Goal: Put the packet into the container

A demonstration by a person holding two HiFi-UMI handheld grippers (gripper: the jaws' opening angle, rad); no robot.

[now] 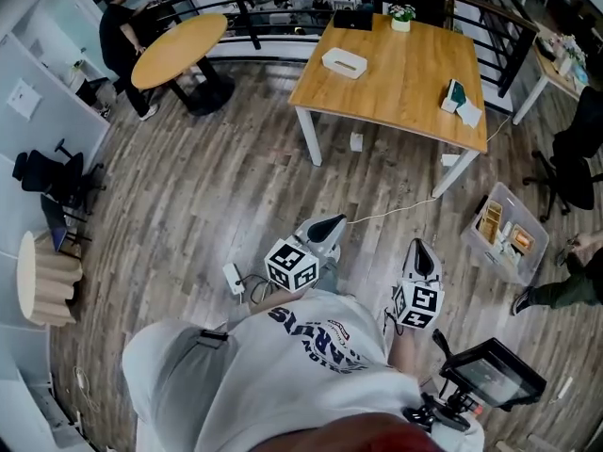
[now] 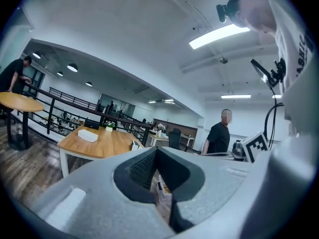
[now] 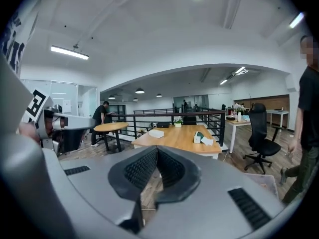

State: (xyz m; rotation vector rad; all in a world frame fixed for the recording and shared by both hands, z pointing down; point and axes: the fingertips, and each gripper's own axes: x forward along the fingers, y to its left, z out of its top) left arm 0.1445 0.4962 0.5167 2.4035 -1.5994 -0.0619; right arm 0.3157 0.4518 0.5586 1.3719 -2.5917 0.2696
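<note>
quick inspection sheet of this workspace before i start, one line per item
surface: square wooden table ahead, mostly bare
job's things: packets at the table's right edge; clear bin on the floor, likely the container
clutter: white box, potted plant, black device
grippers: left gripper and right gripper shut, fingers empty
cables: white cable across the floor; power strip
surroundings: round table, person beside it, office chair
</note>
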